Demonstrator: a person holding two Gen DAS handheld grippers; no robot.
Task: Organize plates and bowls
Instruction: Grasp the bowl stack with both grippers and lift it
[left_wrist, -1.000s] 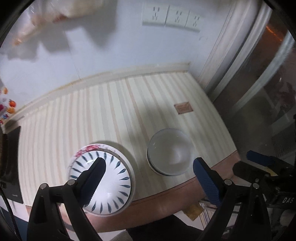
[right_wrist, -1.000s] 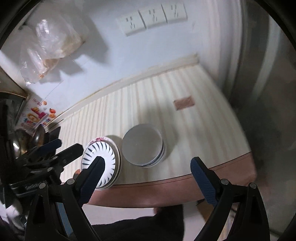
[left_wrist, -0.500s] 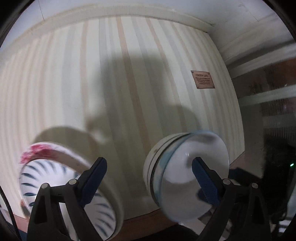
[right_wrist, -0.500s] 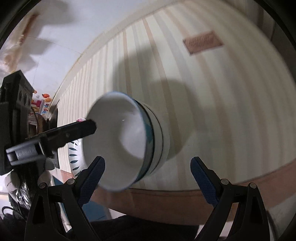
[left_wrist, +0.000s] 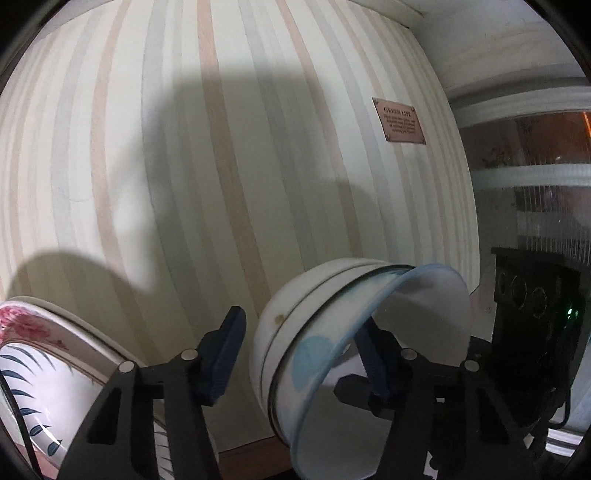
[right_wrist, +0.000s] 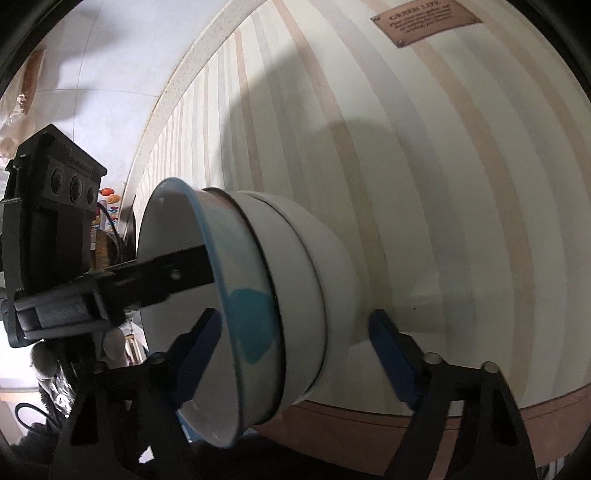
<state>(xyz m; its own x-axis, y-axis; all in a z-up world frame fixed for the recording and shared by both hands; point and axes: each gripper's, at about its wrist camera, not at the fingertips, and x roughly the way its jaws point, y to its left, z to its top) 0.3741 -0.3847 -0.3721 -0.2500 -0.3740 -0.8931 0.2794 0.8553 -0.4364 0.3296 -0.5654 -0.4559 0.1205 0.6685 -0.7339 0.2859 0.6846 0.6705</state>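
Note:
A stack of white bowls (left_wrist: 295, 325) (right_wrist: 314, 280) stands near the table's front edge; the top bowl (left_wrist: 369, 354) (right_wrist: 236, 280) has a blue rim and blue patches. My left gripper (left_wrist: 303, 343) straddles the stack's rim, one finger (left_wrist: 225, 347) outside and one inside the top bowl; its jaws stand partly closed and contact is unclear. That inner finger also shows in the right wrist view (right_wrist: 166, 273). My right gripper (right_wrist: 295, 354) is open around the stack's near side. A plate (left_wrist: 44, 373) with blue leaves and a pink flower lies at the left.
The table (left_wrist: 221, 147) is striped cream and tan, with a brown edge (right_wrist: 406, 417) in front. A small brown label (left_wrist: 398, 120) (right_wrist: 424, 20) is fixed at the far right. A wall (right_wrist: 92, 55) rises behind; a dark glass door (left_wrist: 535, 221) stands right.
Both grippers have dropped from high above the table to the bowl stack. The left jaws have narrowed over the top bowl's rim; the right jaws have narrowed too.

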